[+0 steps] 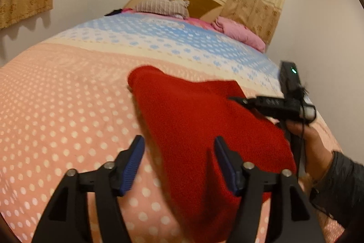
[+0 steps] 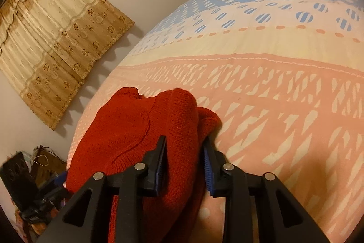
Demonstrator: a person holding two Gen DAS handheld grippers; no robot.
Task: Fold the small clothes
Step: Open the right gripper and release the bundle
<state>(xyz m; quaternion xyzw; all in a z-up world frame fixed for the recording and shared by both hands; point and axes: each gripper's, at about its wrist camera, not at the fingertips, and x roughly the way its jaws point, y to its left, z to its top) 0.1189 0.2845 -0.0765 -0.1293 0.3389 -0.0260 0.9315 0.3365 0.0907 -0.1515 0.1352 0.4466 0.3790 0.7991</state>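
Red knit sweater (image 2: 136, 140), rumpled; dotted bedspread (image 2: 273, 95)

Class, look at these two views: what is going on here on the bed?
A person is folding a small red knitted garment on a bed with a pink, cream and blue dotted bedspread, using a handheld two-finger gripper in each hand. The left gripper stands open, with an edge of the garment between its blue pads but not pinched. The right gripper has a bunched fold of the knit between its fingers; whether the pads press it is unclear. The fold looks unfinished.
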